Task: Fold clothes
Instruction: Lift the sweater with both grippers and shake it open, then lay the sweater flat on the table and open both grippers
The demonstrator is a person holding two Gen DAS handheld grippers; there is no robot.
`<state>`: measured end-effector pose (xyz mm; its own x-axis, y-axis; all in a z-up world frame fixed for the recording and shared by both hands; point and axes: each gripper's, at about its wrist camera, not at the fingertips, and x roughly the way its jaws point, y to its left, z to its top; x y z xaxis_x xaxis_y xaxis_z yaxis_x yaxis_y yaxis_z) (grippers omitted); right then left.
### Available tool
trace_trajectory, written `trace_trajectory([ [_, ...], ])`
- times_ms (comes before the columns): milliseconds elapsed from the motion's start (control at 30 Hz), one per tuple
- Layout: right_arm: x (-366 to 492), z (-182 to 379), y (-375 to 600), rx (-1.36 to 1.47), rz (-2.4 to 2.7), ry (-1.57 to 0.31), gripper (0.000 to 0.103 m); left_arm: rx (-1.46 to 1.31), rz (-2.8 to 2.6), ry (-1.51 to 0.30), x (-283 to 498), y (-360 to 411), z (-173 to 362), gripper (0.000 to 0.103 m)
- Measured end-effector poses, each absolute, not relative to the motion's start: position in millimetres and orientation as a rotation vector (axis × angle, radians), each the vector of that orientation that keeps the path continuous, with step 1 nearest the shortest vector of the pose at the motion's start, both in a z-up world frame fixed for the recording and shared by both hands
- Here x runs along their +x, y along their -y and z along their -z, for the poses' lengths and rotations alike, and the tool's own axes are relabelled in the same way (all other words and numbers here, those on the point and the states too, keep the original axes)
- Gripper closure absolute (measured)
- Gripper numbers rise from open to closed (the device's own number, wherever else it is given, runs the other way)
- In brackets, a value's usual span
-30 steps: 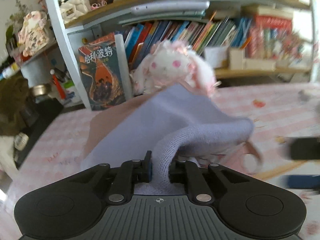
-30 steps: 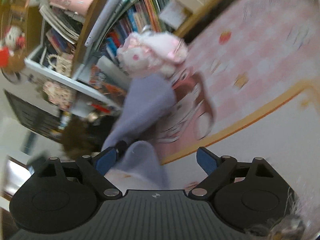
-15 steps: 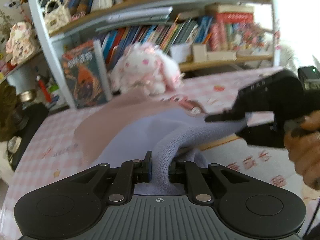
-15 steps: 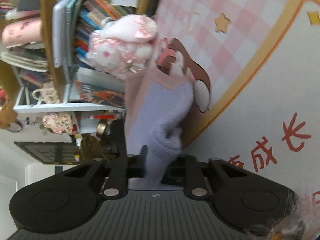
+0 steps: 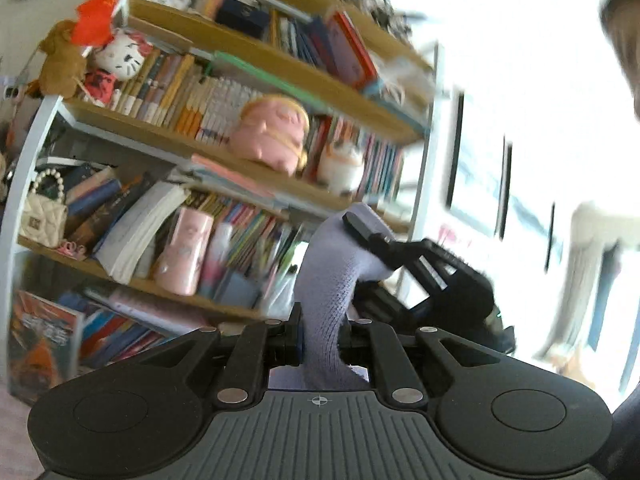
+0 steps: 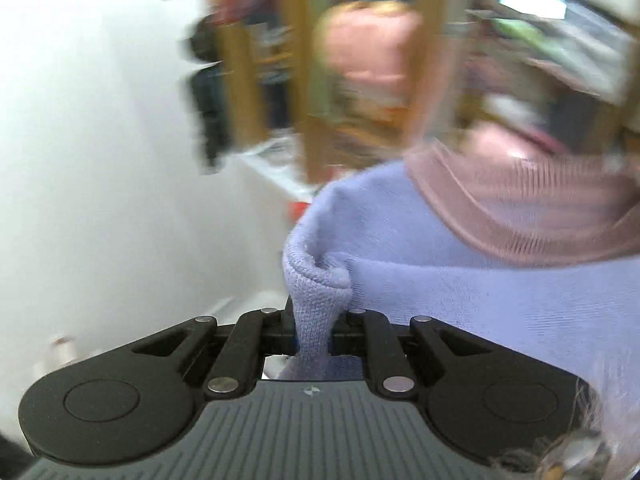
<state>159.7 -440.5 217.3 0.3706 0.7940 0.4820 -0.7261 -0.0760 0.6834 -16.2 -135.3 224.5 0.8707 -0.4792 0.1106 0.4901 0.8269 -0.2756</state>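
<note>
- Lilac knit garment (image 5: 324, 300) is being pinched by the left gripper (image 5: 319, 338), its fingers pressing together on it.
- Right gripper (image 6: 314, 336) is clamping the same garment (image 6: 460, 280) before a blurred bookshelf (image 5: 200, 148).

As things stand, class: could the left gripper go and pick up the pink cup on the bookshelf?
Probably not. The left gripper is shut on the lilac knit garment, which the right gripper also holds, so its fingers are not free. The pink cup stands unblocked on the shelf, but the garment must be let go first.

Garment (image 5: 326, 280) pinched between left tool (image 5: 319, 336) and right tool (image 5: 362, 236); bookshelf (image 5: 256, 168) behind.
</note>
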Motion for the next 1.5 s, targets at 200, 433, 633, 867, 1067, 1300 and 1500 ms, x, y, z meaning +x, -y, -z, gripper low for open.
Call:
trace_trajectory([
  [200, 197.1, -203.1, 389.1, 0.927, -1.187, -0.319, 0.092, -0.416, 0.299, -0.231, 21.5, 105.7, -162.2, 0.092],
  [433, 234.7, -74.5, 304.5, 0.712, -0.857, -0.804, 0.092, -0.346, 0.011, -0.566, 65.3, 80.1, -53.8, 0.092],
  [633, 248.4, -56.3, 252.7, 0.571, -0.829, -0.880, 0.087, -0.303, -0.088, -0.613, 96.2, 46.5, -35.5, 0.091],
  [867, 224.7, -49.9, 261.5, 0.438, -0.839, -0.832, 0.051, -0.216, -0.180, -0.692, 133.2, 22.1, -12.6, 0.085],
  [1067, 189.6, -30.3, 295.0, 0.238, -0.751, -0.871, 0.051, -0.225, -0.260, -0.653, 129.5, -1.9, -27.0, 0.081],
  [1300, 146.4, 2.2, 355.6, 0.071, -0.563, -0.918, 0.047, -0.249, -0.170, -0.703, 73.1, 10.6, -22.7, 0.036],
  [1500, 119.1, 20.0, 387.7, 0.029, -0.431, -0.944, 0.041, -0.317, -0.171, -0.827, 38.4, 33.3, 4.2, 0.031],
])
